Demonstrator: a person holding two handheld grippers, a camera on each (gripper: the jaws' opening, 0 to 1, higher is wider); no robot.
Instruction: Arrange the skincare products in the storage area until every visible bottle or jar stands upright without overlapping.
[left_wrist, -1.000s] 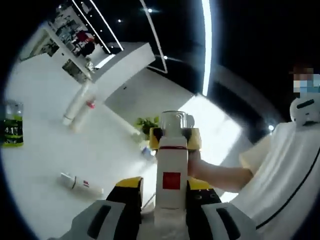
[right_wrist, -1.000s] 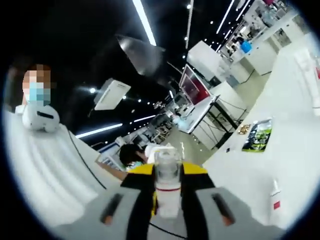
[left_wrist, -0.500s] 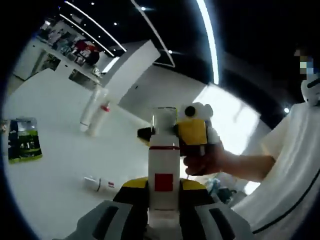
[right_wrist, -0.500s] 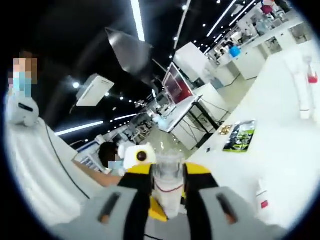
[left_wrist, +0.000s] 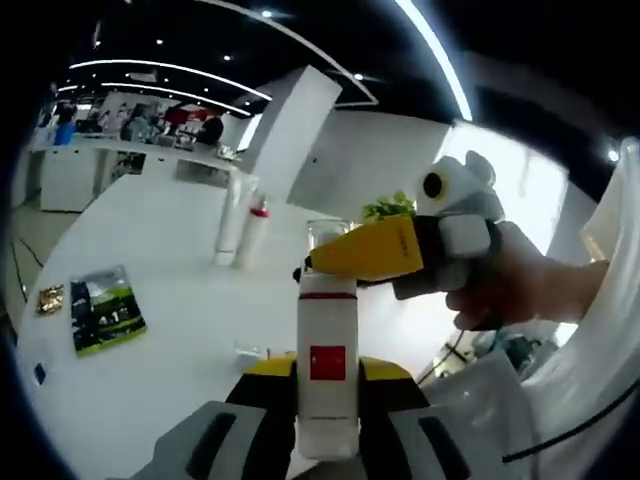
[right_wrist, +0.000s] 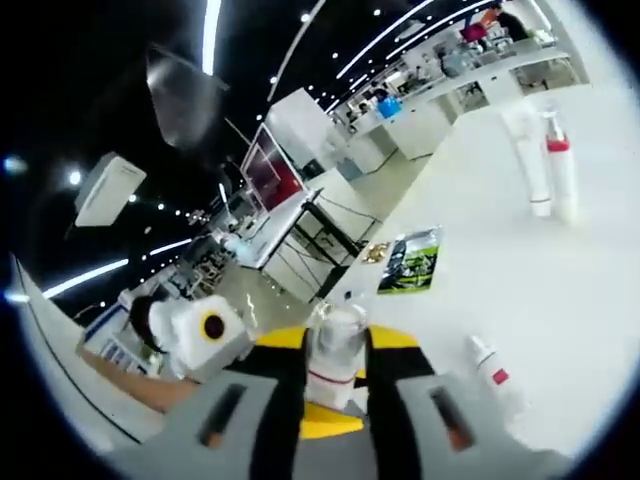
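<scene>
Above the white table (left_wrist: 150, 380), the left gripper (left_wrist: 328, 385) clamps the body of a white bottle with a red square label (left_wrist: 327, 380), while the right gripper (right_wrist: 335, 368) closes its jaws on the bottle's clear cap (right_wrist: 338, 335). Two tall white bottles (left_wrist: 242, 228) stand upright together toward the far edge; a green packet (left_wrist: 105, 310) lies flat nearer the table's left edge

left claw (left_wrist: 327, 390) clamps the body of a white rectangular bottle with a red square label (left_wrist: 327, 375); right claw (right_wrist: 335, 372) pinches its clear cap.
</scene>
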